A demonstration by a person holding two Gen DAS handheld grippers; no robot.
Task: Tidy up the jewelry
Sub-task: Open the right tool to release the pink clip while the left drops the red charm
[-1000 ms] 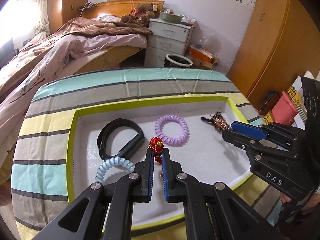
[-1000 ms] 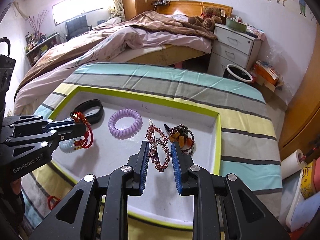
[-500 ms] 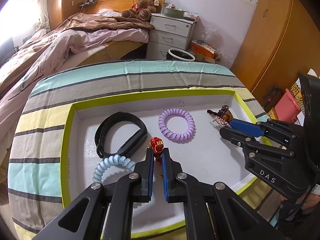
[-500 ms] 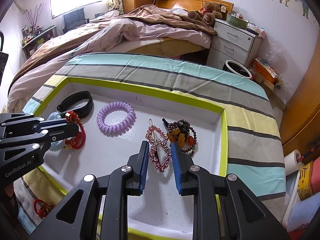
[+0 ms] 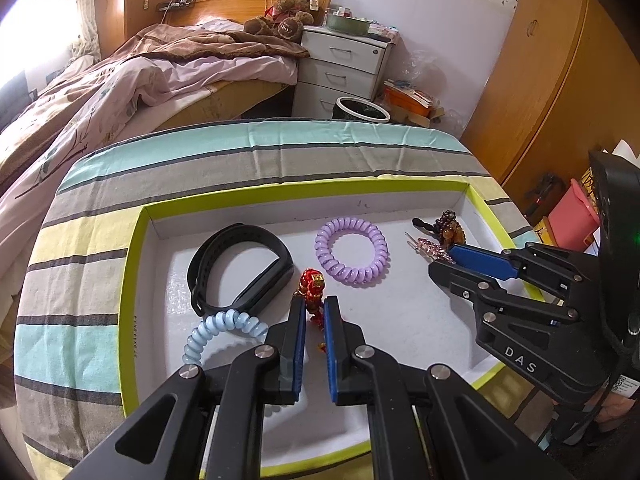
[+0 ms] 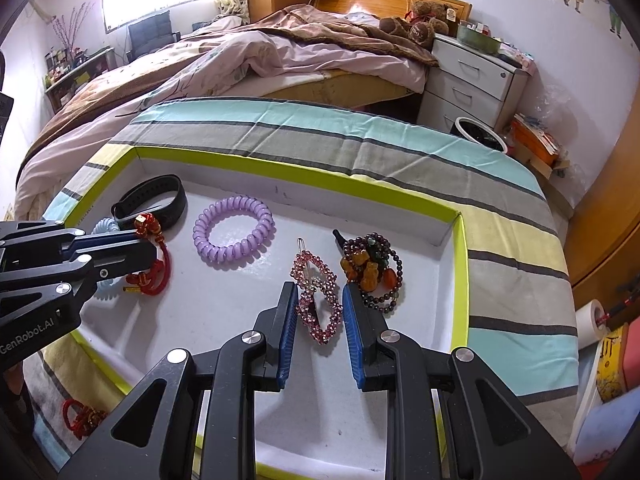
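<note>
The left gripper (image 5: 311, 307) is clamping a red cord bracelet (image 6: 152, 258) over the white tray (image 5: 400, 320). The right gripper (image 6: 320, 300) is closing its jaws around a pink beaded hair clip (image 6: 318, 292); whether the pads are touching it cannot be told. A purple coil band (image 6: 234, 230) is lying at ten o'clock from the clip, a bead bracelet (image 6: 372, 268) at two o'clock, a black wristband (image 5: 240, 268) and blue coil band (image 5: 224, 332) at nine o'clock.

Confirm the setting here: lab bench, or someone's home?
A home bedroom, most likely. An unmade bed with a pink and brown duvet and wooden headboard, a white three-drawer nightstand and brown teddy bears sit behind the striped-cloth table holding the green-rimmed white tray.
</note>
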